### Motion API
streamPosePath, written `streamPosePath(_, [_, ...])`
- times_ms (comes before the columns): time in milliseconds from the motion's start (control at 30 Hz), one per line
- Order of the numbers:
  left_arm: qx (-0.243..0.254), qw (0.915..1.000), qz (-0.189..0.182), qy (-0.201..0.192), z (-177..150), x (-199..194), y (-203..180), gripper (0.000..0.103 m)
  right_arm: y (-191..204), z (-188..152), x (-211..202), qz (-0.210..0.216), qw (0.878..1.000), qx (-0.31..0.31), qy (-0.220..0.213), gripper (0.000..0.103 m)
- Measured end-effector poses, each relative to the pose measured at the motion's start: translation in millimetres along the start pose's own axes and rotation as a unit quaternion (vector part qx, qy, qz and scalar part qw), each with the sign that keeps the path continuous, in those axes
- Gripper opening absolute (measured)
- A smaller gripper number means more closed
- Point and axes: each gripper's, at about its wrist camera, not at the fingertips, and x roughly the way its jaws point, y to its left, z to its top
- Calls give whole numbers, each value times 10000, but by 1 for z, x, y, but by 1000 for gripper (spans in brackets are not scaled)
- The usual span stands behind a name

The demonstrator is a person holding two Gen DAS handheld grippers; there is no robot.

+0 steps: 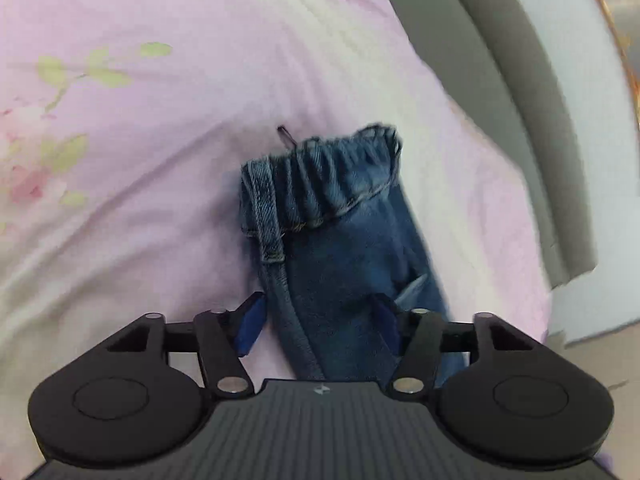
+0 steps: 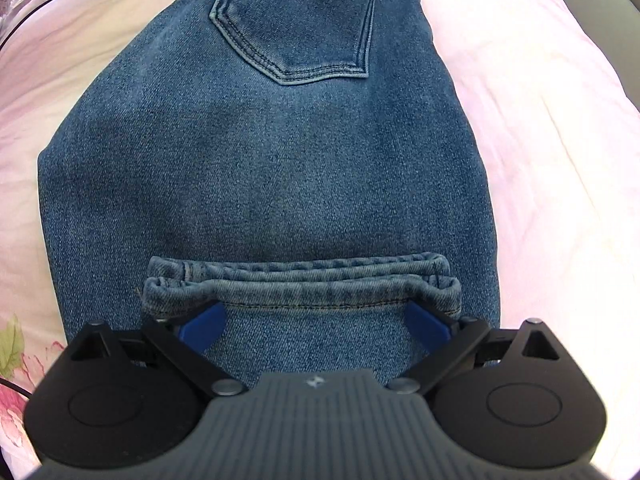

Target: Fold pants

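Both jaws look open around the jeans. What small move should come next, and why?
Probably lift the right gripper clear of the jeans: its jaws stand open, and the leg hems already lie on the seat below the back pocket, so this fold looks placed.

My left claw (image 1: 320, 320) points forward and down, its blue pads (image 1: 252, 322) spread apart, jaws parted. My right claw (image 2: 316, 326) tilts down too, its blue fingers (image 2: 202, 326) splayed wider, gripping nothing between them.
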Motion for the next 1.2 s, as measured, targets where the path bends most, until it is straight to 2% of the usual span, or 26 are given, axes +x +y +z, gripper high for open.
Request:
streamPosePath(33, [-167, 9997, -170, -93, 1, -6, 4, 85, 1, 0, -2, -7, 10000, -2, -4, 94])
streamPosePath(100, [-323, 9991, -202, -191, 5, -9, 7, 85, 1, -1, -2, -10, 10000, 10, -15, 94])
streamPosePath(200, [-285, 9994, 83, -186, 14, 3, 2, 85, 2, -1, 1, -7, 10000, 18, -3, 94])
streamPosePath(300, [-27, 9988, 464, -159, 16, 25, -2, 85, 3, -1, 1, -21, 10000, 14, -11, 94])
streamPosePath(367, [-14, 9985, 509, -202, 16, 41, -1, 86, 2, -2, 1, -11, 10000, 50, -24, 94])
streamPosePath(433, [155, 9976, 625, -270, 15, 46, -3, 81, 1, -3, 1, 22, 10000, 92, -32, 94])
streamPosePath(500, [296, 9964, 738, -303, 14, 47, -8, 69, -1, -4, 3, 58, 9999, 97, -34, 94])
streamPosePath(600, [526, 9940, 897, -333, 13, 40, -20, 60, -4, -4, 5, 118, 9999, 126, -17, 95])
streamPosePath(800, [1302, 9874, 713, -545, 9, 13, -68, 48, -2, -10, 0, 1, 9998, 156, -131, 94])
streamPosePath(967, [2214, 9709, 545, -731, -9, -10, -135, 43, 7, -21, -20, -359, 9982, 278, -397, 92])
streamPosePath(1100, [3025, 9481, 460, -866, -35, -20, -195, 41, 10, -43, -47, -614, 9930, 851, -546, 92])
streamPosePath(1200, [3594, 9276, 393, -943, -64, -24, -240, 39, 13, -69, -72, -739, 9867, 1269, -696, 92])
